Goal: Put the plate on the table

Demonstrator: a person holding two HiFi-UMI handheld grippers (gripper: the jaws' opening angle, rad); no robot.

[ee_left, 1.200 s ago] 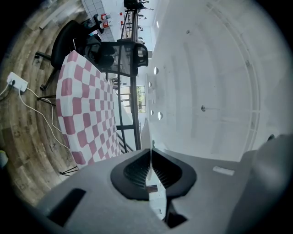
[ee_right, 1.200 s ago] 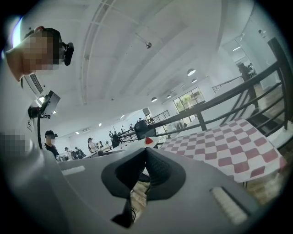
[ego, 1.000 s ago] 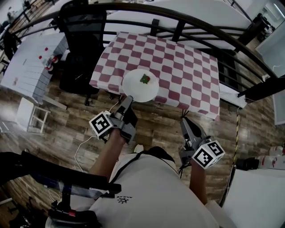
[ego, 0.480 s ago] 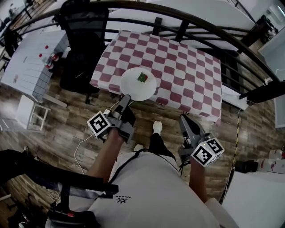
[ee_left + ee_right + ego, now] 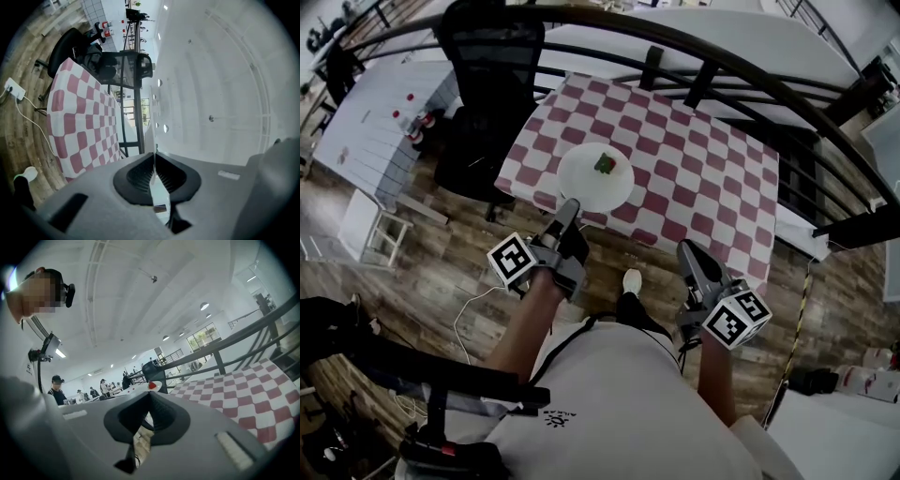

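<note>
The left gripper [image 5: 566,210] clamps the near rim of a white plate [image 5: 595,180] at the near edge of the red-checked table [image 5: 703,173], a green-and-red morsel [image 5: 605,165] on top. Its own view shows the rim edge-on between the pads. The right gripper [image 5: 688,253] hangs short of the table, jaws together on nothing.

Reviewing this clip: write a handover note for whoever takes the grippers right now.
Left gripper: shut on the rim of the round white plate, which carries a small green-and-red food piece.
Right gripper: shut, empty, short of the red-and-white checked table.
Plate is over the table's near edge; contact with the cloth cannot be told.
Done: plate gripped, at the table. Left: set it flat, release.
</note>
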